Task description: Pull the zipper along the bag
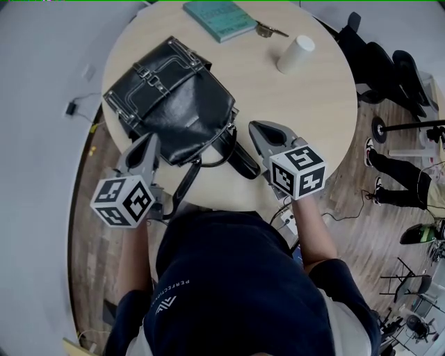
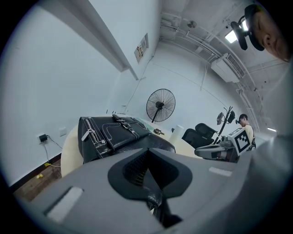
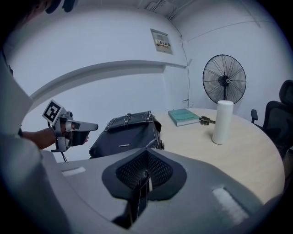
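A black leather bag lies flat on the round wooden table, buckled flap up. My left gripper is at the bag's near-left edge. Its jaws are shut, and in the left gripper view a thin black strip of the bag runs back between them. My right gripper is at the bag's near-right corner, beside the looped handle. It is shut on a black strap with white stitching. The bag lies just ahead of it. I cannot make out the zipper pull.
A teal book, keys and a white cup sit on the table's far side. A strap hangs over the near edge. Office chairs and a person's legs are to the right. A standing fan is behind the table.
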Action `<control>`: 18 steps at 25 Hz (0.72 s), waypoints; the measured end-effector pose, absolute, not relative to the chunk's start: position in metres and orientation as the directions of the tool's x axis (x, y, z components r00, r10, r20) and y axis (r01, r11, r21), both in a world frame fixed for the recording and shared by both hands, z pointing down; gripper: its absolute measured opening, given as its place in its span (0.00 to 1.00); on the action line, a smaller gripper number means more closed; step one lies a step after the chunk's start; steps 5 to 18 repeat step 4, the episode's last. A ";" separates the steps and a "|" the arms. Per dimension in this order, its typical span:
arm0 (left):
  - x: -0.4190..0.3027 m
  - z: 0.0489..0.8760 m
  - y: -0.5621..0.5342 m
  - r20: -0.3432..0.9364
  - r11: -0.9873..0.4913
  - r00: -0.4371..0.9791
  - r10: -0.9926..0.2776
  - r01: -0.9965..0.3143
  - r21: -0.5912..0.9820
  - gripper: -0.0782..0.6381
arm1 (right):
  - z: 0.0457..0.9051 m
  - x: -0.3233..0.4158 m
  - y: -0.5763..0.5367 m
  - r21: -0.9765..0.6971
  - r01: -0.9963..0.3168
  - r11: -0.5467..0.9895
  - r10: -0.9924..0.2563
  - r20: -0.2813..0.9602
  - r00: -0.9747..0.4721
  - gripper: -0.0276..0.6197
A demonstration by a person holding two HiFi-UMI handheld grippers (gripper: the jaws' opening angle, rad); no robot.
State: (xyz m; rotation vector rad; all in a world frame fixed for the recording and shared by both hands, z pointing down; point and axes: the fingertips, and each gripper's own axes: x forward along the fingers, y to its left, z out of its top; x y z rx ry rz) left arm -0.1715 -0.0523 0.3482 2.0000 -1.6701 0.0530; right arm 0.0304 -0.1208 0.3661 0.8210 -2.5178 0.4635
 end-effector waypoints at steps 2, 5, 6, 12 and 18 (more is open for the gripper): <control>-0.172 0.348 -0.052 0.358 -0.096 0.236 -0.904 -0.925 0.367 0.12 | 0.367 0.031 -0.121 -0.174 -0.619 0.766 -0.466 0.513 -0.721 0.05; -0.172 0.348 -0.053 0.359 -0.095 0.236 -0.903 -0.925 0.369 0.12 | 0.368 0.031 -0.122 -0.174 -0.618 0.767 -0.464 0.516 -0.720 0.05; -0.172 0.348 -0.053 0.359 -0.095 0.236 -0.903 -0.925 0.369 0.12 | 0.368 0.031 -0.122 -0.174 -0.618 0.767 -0.464 0.516 -0.720 0.05; -0.172 0.348 -0.053 0.359 -0.095 0.236 -0.903 -0.925 0.369 0.12 | 0.368 0.031 -0.122 -0.174 -0.618 0.767 -0.464 0.516 -0.720 0.05; -0.172 0.348 -0.053 0.359 -0.095 0.236 -0.903 -0.925 0.369 0.12 | 0.368 0.031 -0.122 -0.174 -0.618 0.767 -0.464 0.516 -0.720 0.05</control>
